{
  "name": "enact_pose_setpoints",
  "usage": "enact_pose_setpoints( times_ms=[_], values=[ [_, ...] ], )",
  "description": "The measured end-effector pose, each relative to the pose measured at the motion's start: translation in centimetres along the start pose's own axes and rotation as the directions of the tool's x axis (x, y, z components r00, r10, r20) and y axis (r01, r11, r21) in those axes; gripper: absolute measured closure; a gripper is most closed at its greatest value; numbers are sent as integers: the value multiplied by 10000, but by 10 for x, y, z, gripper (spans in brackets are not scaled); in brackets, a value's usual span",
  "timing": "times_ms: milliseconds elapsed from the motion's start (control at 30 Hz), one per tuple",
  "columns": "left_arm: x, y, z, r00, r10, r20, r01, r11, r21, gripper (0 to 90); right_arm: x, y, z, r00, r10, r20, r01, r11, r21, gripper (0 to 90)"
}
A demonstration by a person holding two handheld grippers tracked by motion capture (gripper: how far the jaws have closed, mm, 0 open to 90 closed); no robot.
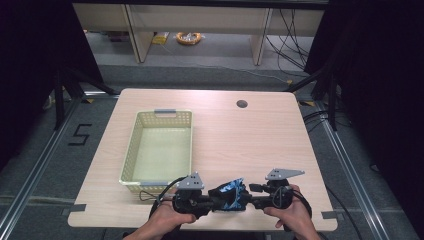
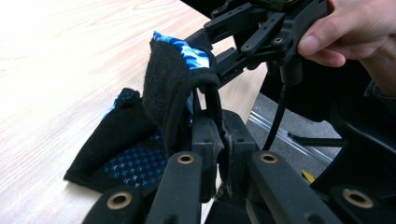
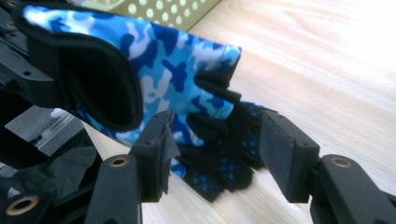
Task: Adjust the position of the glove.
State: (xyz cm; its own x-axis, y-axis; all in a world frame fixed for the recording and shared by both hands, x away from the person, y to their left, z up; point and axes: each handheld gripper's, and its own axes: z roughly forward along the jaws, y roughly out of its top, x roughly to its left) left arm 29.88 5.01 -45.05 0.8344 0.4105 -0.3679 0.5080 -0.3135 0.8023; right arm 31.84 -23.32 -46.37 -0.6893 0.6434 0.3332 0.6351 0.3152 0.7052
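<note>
Left gripper [image 1: 207, 201]: jaws fully closed, pinching the black cuff edge of a blue camouflage fingerless glove [image 1: 229, 194], which hangs from that single pinch; in the left gripper view the cuff loops over the closed jaw tips and the finger end droops to the table [image 1: 240, 145] just beyond and to the left of them. Right gripper [image 1: 252, 201]: jaws parted to a middling gap, no pad pressing on cloth; in the right gripper view the glove's dotted palm and finger stubs lie between and just ahead of the two pads, cuff opening up and to the left. Risk, as judged: the left hold is a thin fold of fabric, so a tug from the right side could pull the cuff free and drop the glove on the table. If the right jaws shut where they stand they may catch only the loose finger stubs, or both layers at once, and bunch the glove instead of opening it. The two grippers sit close, tips nearly facing, so a collision is possible. Pale green perforated basket [image 1: 159, 150] stands beyond the left jaws, near. Table is light wood grain with a dark cable hole [image 1: 242, 104] far ahead of the right jaws. Grey floor, cables and black drapes surround.
</note>
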Motion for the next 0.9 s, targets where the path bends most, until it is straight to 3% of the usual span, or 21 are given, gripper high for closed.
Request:
enact_pose_setpoints(
  times_ms=[33,67,100,133,200,267,333,367,467,533,567,633,700,733,767,800,833,867,900],
  values=[
    [1,0,2,9998,-71,163,72,10000,-28,849,2,0,-4,9995,305,29,-304,9995,-50,466],
    [2,0,4,9996,-243,159,245,9997,-97,849,1,0,-8,9996,231,191,-229,9997,-66,466],
    [3,0,6,9993,-330,180,331,9994,-73,849,2,-1,-11,9988,464,172,-461,9988,-170,466],
    [5,1,8,9986,-441,290,441,9990,-6,849,-1,-1,-13,9995,101,313,-91,9995,-308,466],
    [6,0,12,9979,-644,119,644,9979,11,849,-1,-3,-18,9981,502,365,-492,9984,-290,466],
    [9,0,17,9962,-830,271,830,9965,29,849,-3,-4,-17,9979,563,327,-548,9976,-424,466],
    [10,-1,22,9951,-907,386,906,9959,51,849,-6,-5,-17,9985,295,457,-272,9984,-492,467],
    [10,-2,24,9923,-1160,431,1157,9932,95,849,-5,-5,-16,9978,518,412,-503,9981,-364,466],
    [10,-3,26,9932,-1069,452,1062,9942,180,848,-4,-5,-16,9970,695,330,-685,9972,-310,466],
    [13,-6,28,9908,-1298,379,1294,9915,114,844,-5,-6,-16,9970,687,358,-676,9972,-311,465],
    [18,-7,30,9948,-937,399,938,9956,5,840,-5,-6,-15,9975,602,367,-589,9977,-341,465],
    [22,-13,30,9899,-1415,-45,1415,9894,320,836,-8,-6,-14,9984,348,449,-330,9987,-397,462],
    [28,-19,33,9833,-1818,5,1817,9827,359,822,-9,-8,-12,9982,303,517,-286,9990,-339,459],
    [31,-22,33,9824,-1862,-119,1866,9811,509,809,-6,-8,-10,9968,728,337,-718,9970,-304,456],
    [34,-25,34,9809,-1938,-151,1944,9791,600,794,-6,-8,-10,9961,784,392,-777,9968,-196,454],
    [37,-28,35,9804,-1950,-277,1965,9782,667,791,-9,-9,-9,9977,534,417,-523,9983,-264,453],
    [40,-31,36,9770,-2109,-321,2128,9742,758,784,-6,-9,-9,9950,887,454,-884,9960,-95,453],
    [42,-33,36,9755,-2150,-471,2183,9725,812,770,-7,-9,-6,9965,783,290,-777,9967,-240,453],
    [45,-35,37,9750,-2195,-354,2218,9716,825,765,-7,-9,-7,9959,789,440,-785,9969,-106,453]
  ],
)
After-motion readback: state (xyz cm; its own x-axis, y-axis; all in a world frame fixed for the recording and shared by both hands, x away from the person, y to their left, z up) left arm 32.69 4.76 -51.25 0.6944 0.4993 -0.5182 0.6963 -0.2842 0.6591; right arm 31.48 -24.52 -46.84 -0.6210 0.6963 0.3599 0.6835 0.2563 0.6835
